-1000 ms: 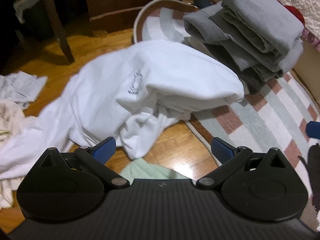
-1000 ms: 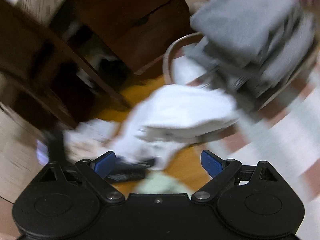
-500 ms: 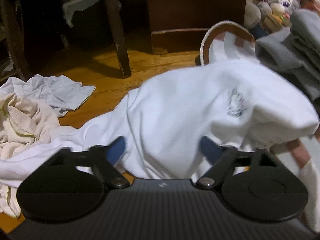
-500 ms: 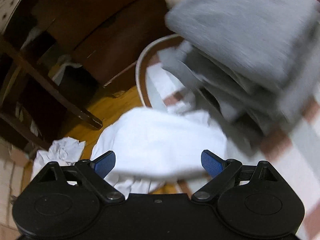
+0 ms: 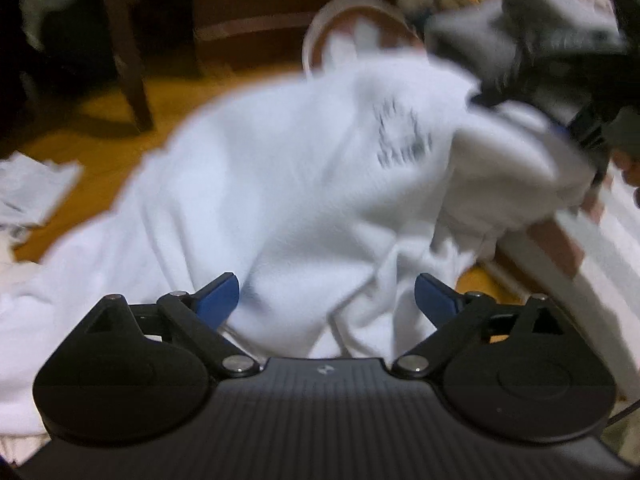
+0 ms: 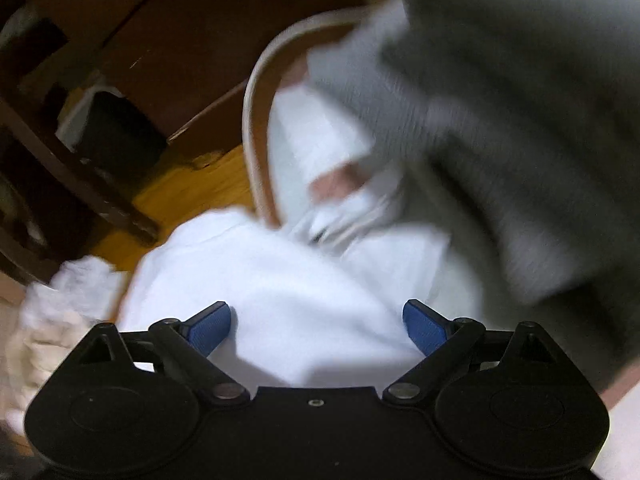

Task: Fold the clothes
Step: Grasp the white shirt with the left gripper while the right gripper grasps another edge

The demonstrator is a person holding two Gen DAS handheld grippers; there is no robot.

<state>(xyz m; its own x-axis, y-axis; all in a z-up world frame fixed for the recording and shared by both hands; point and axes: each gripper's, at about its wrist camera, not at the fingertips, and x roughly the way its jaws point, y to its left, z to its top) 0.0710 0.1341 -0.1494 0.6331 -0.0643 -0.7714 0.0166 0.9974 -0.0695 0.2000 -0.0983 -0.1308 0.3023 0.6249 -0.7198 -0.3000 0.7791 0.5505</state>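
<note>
A white garment (image 5: 304,184) with a small dark printed mark on its upper face lies in a loose, partly folded heap, half on a wooden floor (image 5: 100,160) and half on the edge of a striped rug (image 5: 560,248) with a pale border. The left gripper (image 5: 326,300) sits low over the near part of the cloth; its blue-padded jaws are opening wide, white fabric lies between them, and the pads do not press on it. Seen from the right wrist camera, the right gripper (image 6: 318,328) also stands spread wide over the same white garment (image 6: 280,288), with cloth between the fingers but not pinched. From the left camera, the right gripper's dark body (image 5: 580,92) appears at the far right end of the garment, though blur hides its contact. Just beyond, a stack of folded grey clothes (image 6: 500,120) rests on the rug. More crumpled pale laundry (image 5: 32,188) lies on the floor to the left, near dark wooden furniture legs (image 5: 128,52).
</note>
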